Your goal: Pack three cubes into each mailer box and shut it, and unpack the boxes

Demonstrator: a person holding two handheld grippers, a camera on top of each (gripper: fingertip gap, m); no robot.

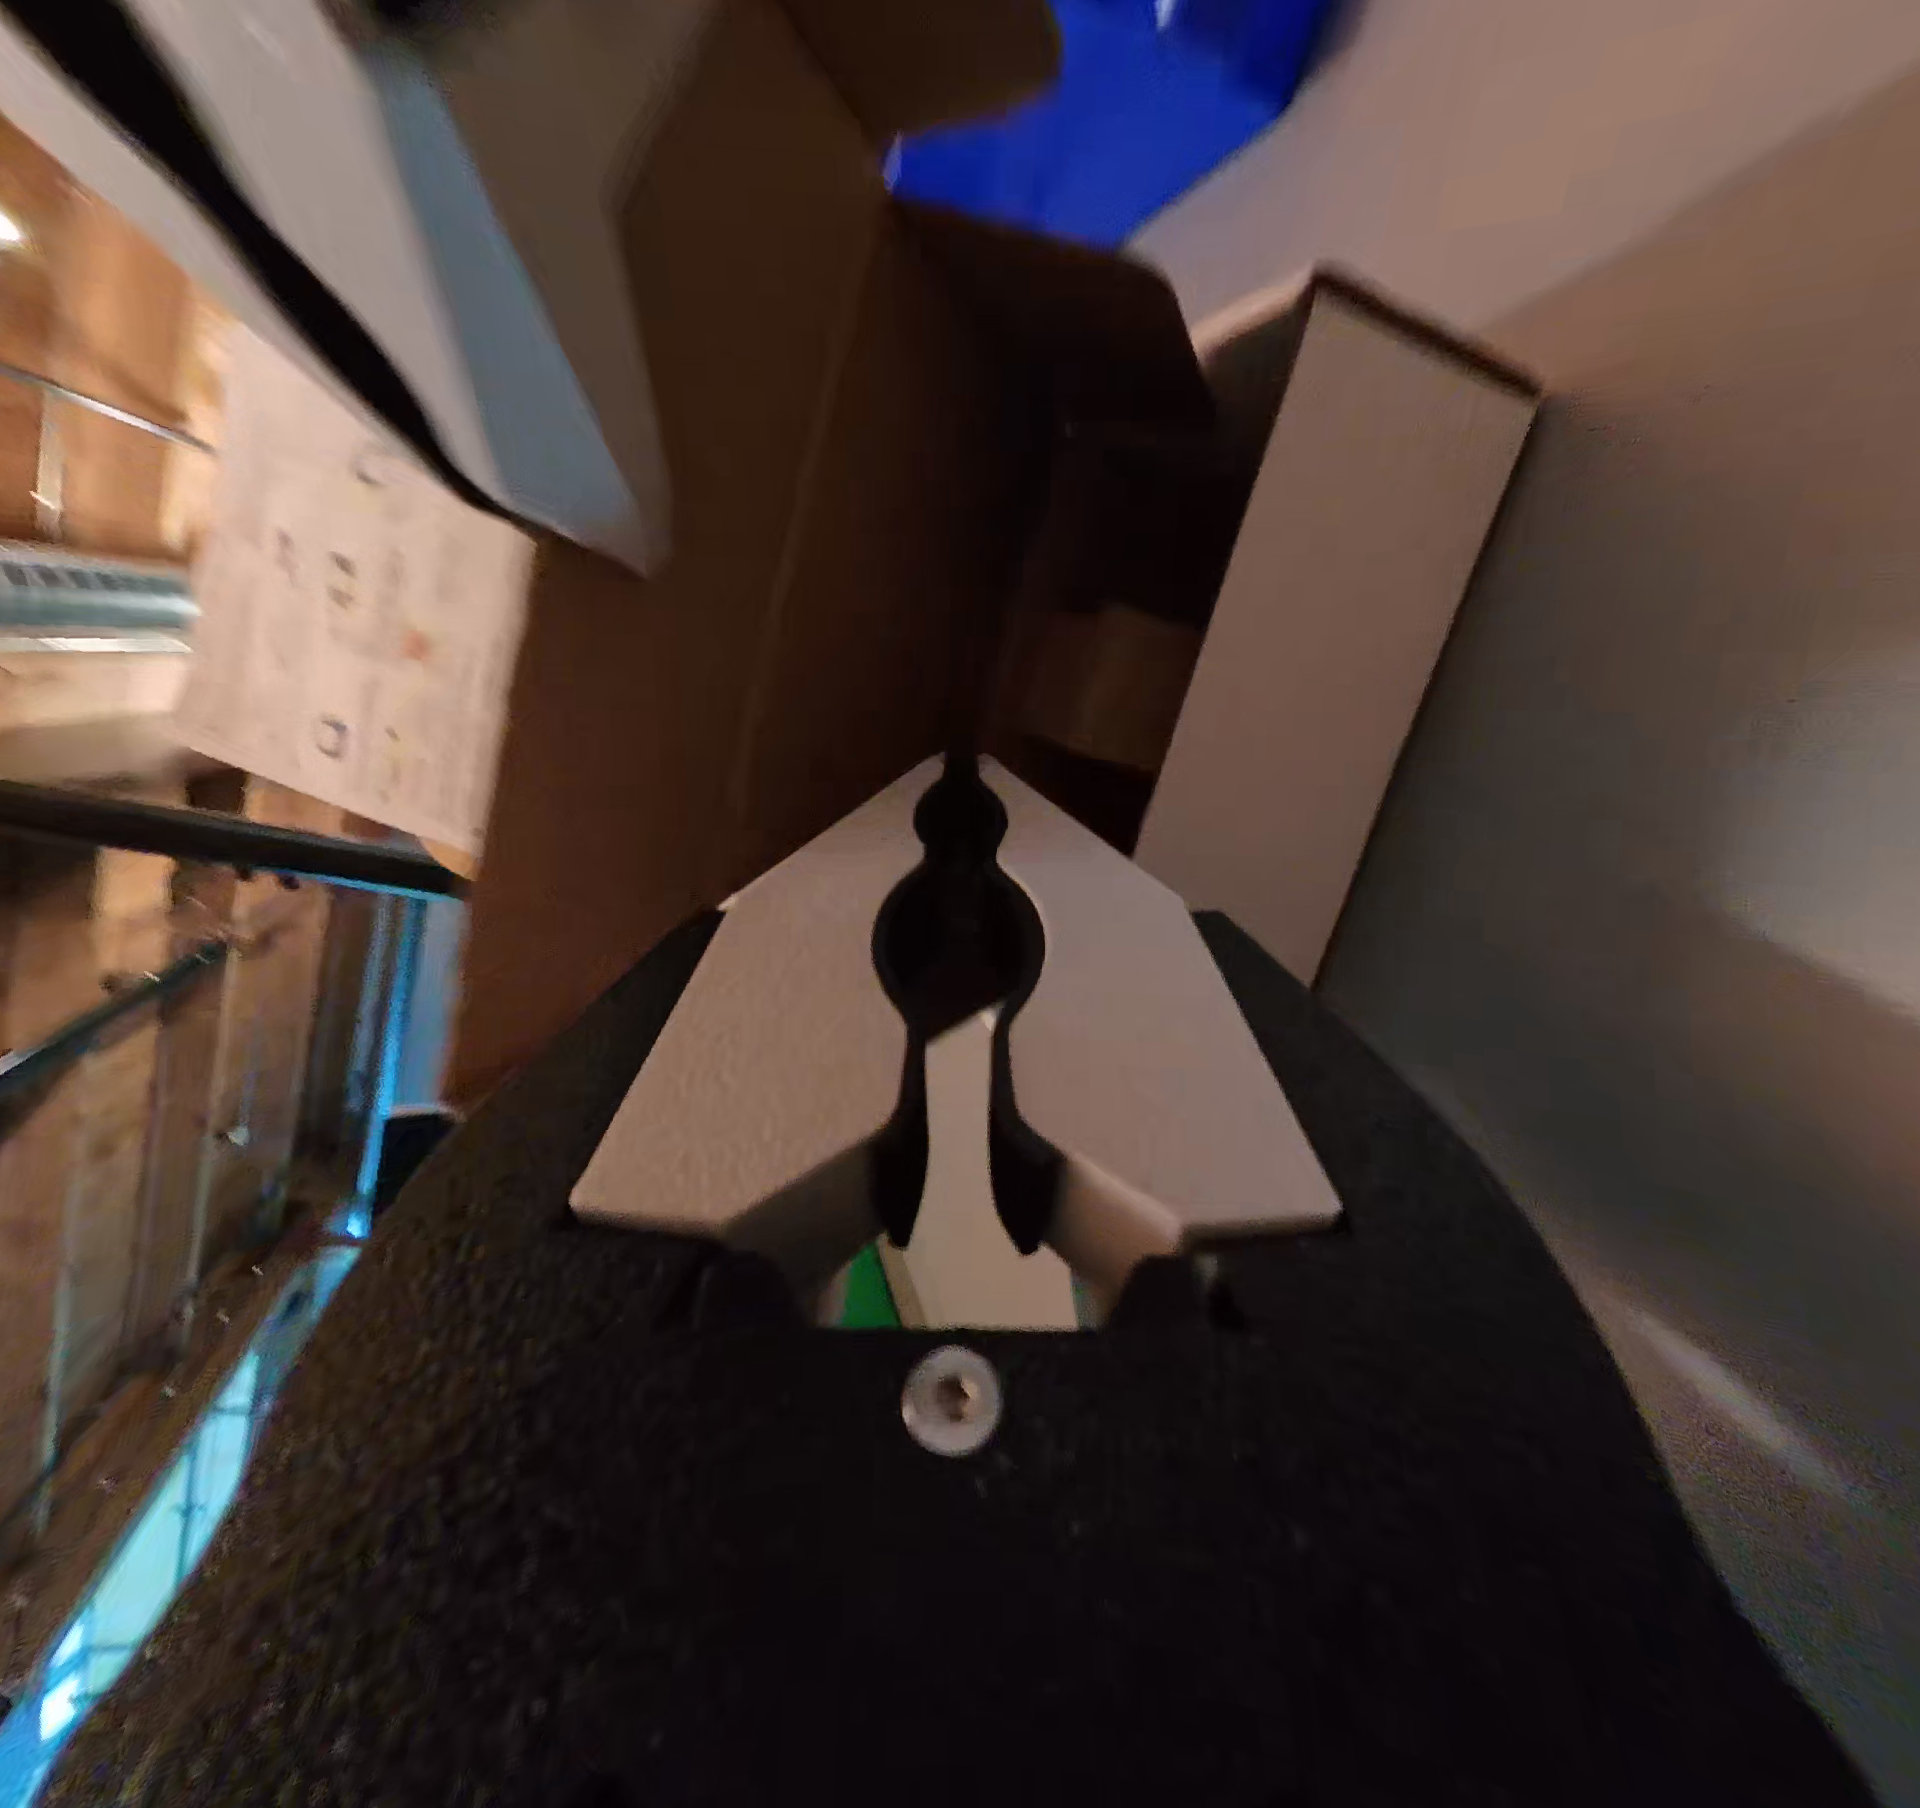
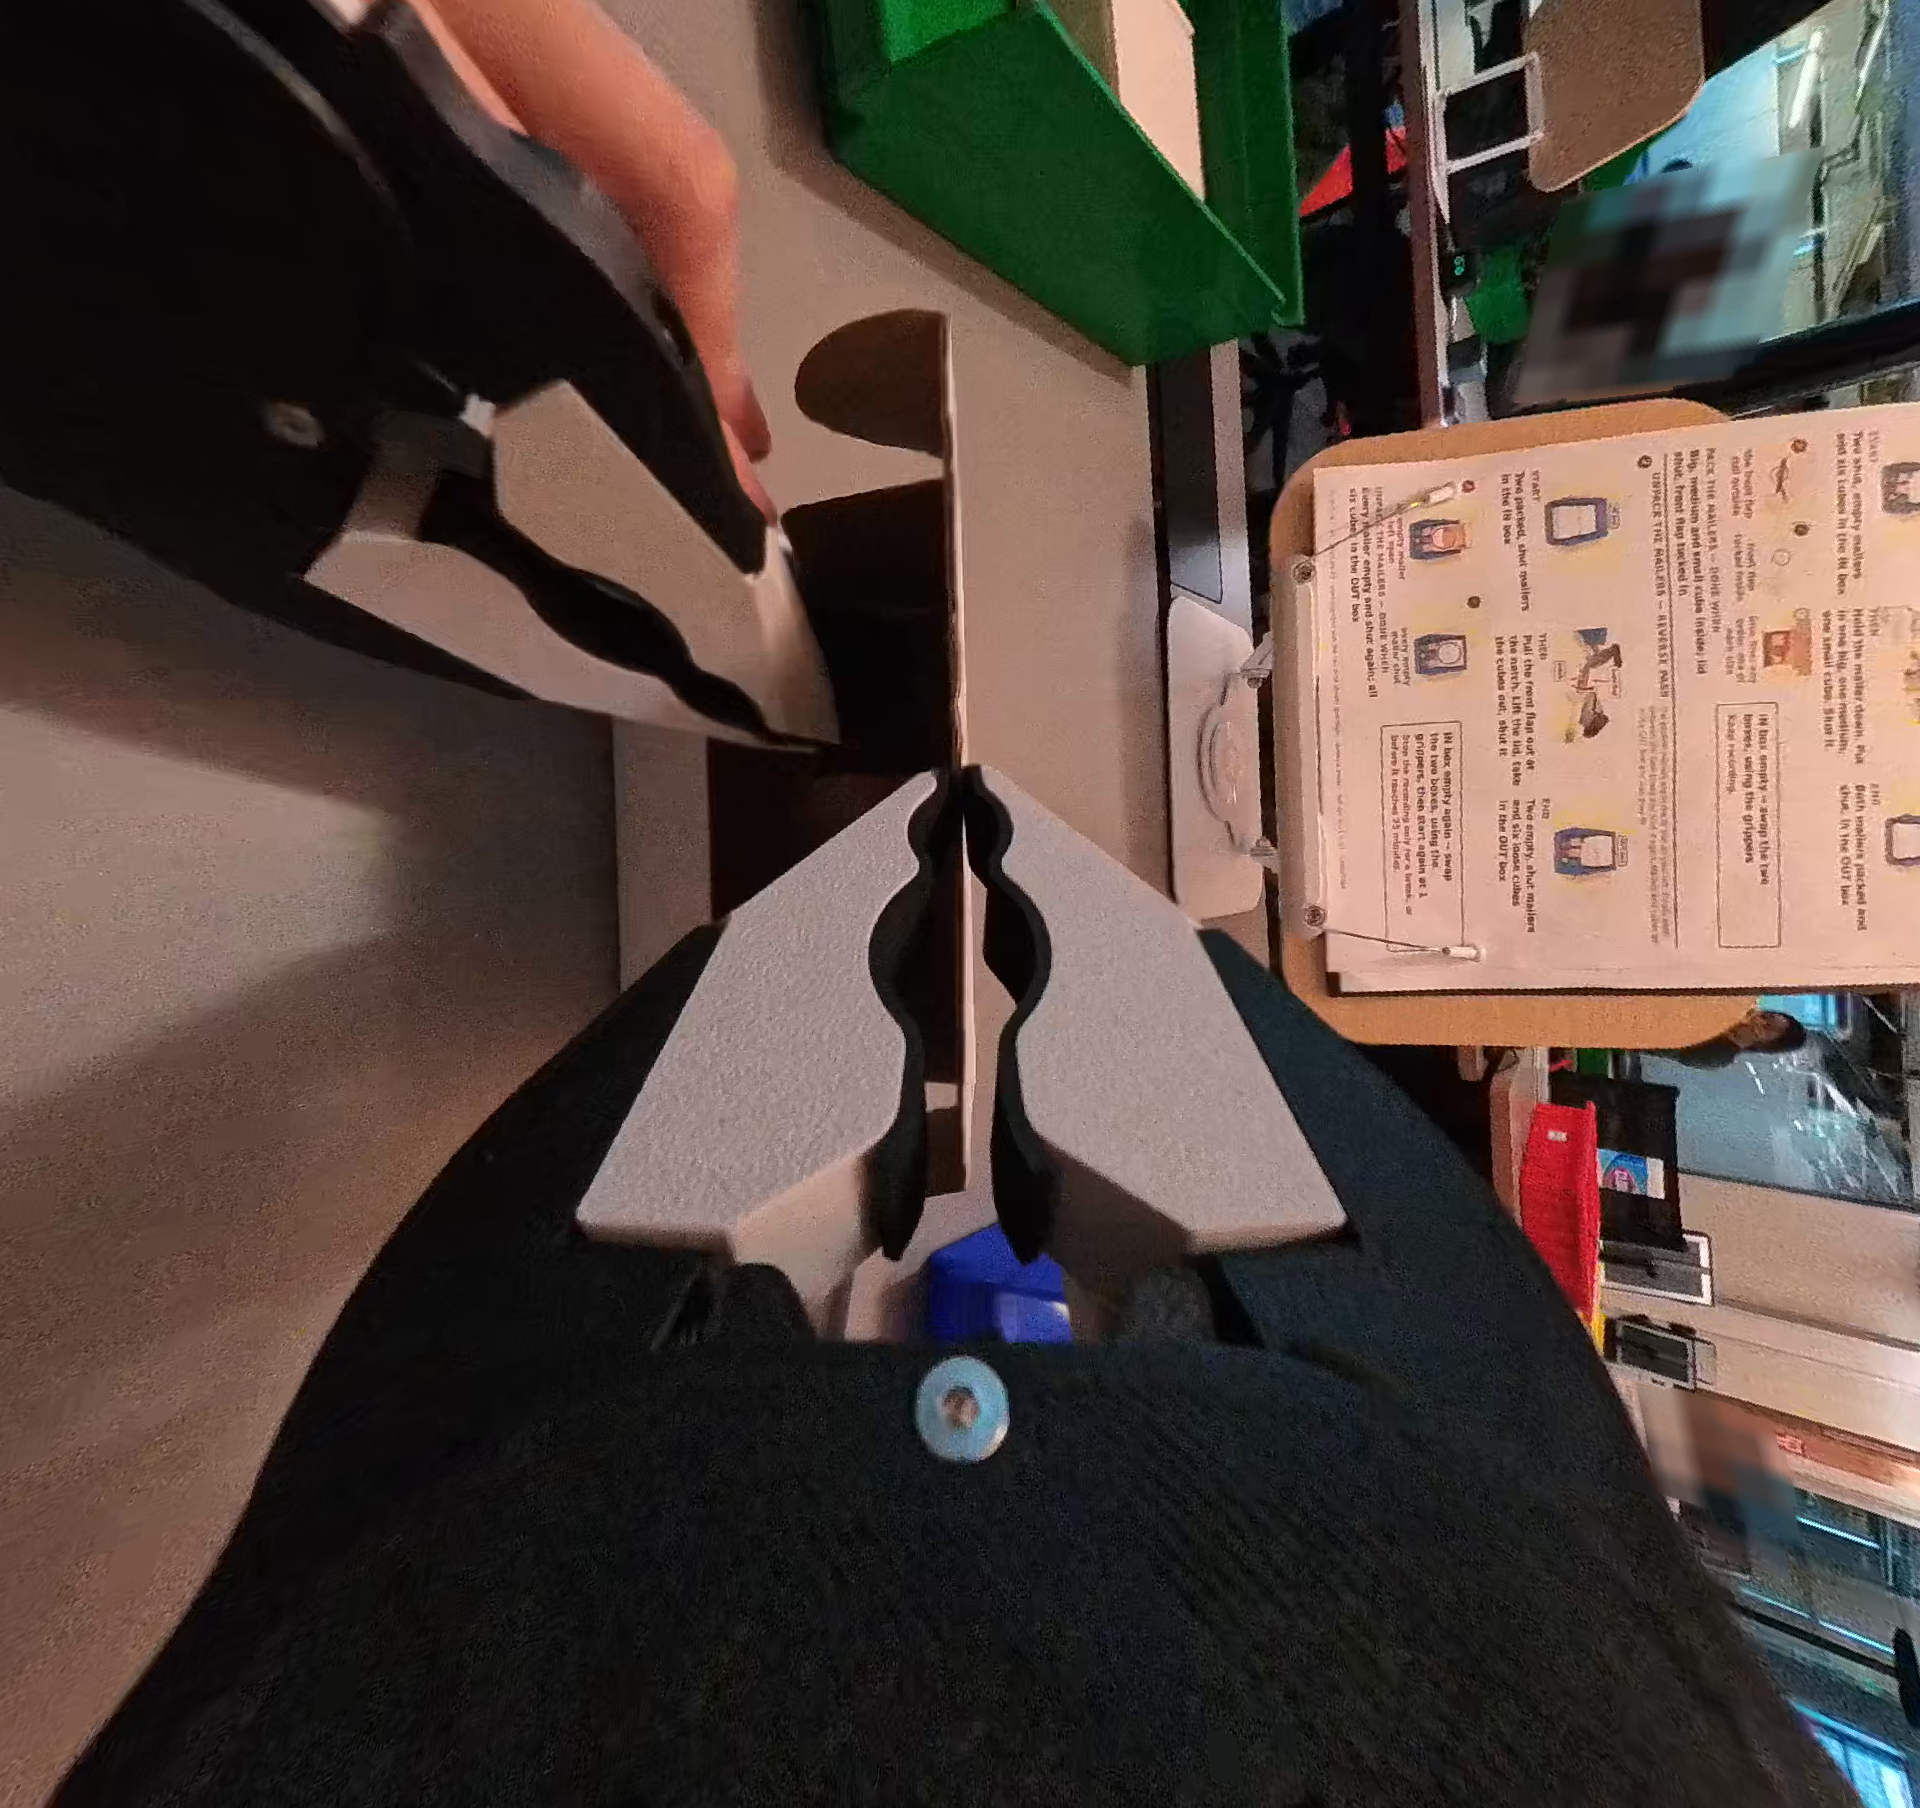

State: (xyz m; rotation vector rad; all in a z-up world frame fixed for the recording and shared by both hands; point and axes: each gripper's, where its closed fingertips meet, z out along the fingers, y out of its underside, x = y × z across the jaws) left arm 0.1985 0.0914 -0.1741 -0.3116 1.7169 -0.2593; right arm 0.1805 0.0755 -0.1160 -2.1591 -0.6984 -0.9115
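A mailer box, white outside and brown inside, stands open on the grey table point(image 2: 312, 927). In the right wrist view its white panel point(image 2: 954, 511) runs edge-on into my right gripper point(image 2: 961, 782), which is shut on it. A rounded brown flap point(image 2: 873, 387) sticks out at the far end. My left gripper point(image 1: 961, 771) is shut on a brown fold of the same box point(image 1: 727, 615). It also shows in the right wrist view point(image 2: 805, 724), held by a hand, tips at the dark box interior. A tan cube point(image 1: 1107, 683) shows inside the box.
A blue bin point(image 1: 1143, 44) stands behind the box in the left wrist view. A green bin point(image 2: 1039, 179) holding another white box point(image 2: 1132, 44) stands at the table's far side. A clipboard with a printed sheet point(image 2: 1558, 698) hangs past the table edge.
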